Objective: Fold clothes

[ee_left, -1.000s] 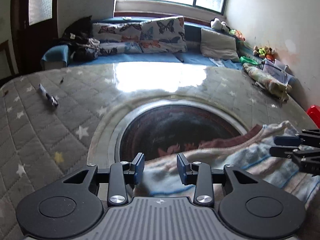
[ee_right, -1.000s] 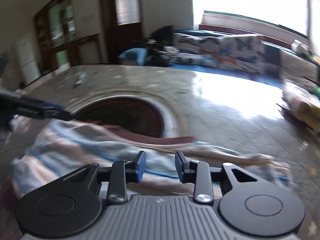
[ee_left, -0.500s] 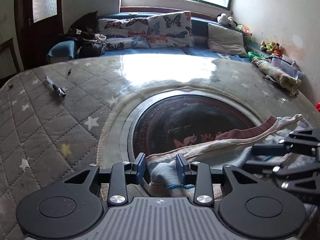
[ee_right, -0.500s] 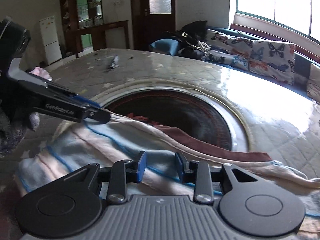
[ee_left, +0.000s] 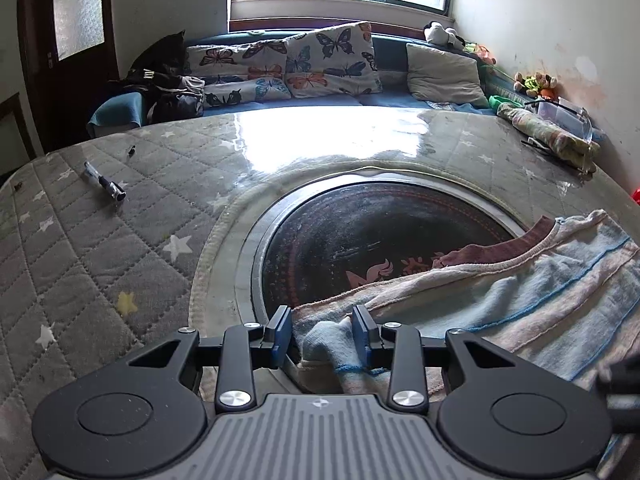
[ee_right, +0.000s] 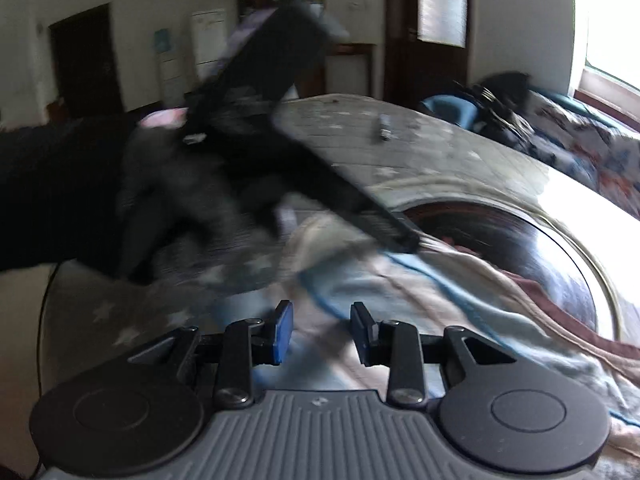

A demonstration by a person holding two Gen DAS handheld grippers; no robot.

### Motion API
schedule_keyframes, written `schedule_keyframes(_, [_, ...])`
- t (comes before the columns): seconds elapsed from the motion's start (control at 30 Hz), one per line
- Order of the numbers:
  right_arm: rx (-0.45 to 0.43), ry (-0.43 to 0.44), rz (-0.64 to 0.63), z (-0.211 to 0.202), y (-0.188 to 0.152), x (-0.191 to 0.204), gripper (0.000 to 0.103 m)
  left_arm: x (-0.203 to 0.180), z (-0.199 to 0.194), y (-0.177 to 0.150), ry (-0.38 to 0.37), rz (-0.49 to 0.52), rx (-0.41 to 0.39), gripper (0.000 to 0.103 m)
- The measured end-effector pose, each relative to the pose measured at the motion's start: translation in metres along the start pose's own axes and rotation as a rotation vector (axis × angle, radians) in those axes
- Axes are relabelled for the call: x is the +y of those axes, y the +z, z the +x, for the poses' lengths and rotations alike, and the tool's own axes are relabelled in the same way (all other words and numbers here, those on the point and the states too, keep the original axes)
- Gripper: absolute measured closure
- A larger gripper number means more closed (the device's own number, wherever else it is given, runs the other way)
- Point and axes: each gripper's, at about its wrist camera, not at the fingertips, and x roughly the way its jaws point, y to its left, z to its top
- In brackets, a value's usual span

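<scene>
While the quilted table cover lies flat, both claws, left and right, pinch the soft striped garment.

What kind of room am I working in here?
Probably a living or dining room in a home: a round table under a quilted star cover, a window seat with butterfly cushions, and soft toys by the wall.

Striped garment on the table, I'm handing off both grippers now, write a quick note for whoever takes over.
Left gripper: fold of the striped garment sits between its fingers, looks gripped.
Right gripper: over the garment; picture blurred, grip unclear.
Garment lies rumpled on the quilted table cover, partly over the dark round inset, maroon collar toward the window.
Done: one edge gathered up.
Left: square it, finish the folds. A pen lies far left, clear of the work.
</scene>
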Motion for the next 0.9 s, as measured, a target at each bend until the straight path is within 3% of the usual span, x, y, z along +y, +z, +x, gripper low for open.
schedule_keyframes(0.37, [-0.022,0.017,-0.115,0.001,-0.010,0.038,0.072,0.000,0.002,0.000,0.011,-0.019,-0.007,0.067])
schedule_keyframes(0.63, [-0.012,0.063,-0.088,-0.024,-0.016,0.041,0.072,-0.001,-0.008,0.001,0.032,-0.034,-0.029,0.067])
schedule_keyframes(0.9, [0.005,-0.120,0.060,-0.058,-0.037,-0.005,0.071,-0.028,-0.049,-0.007,-0.020,0.001,-0.100,0.063])
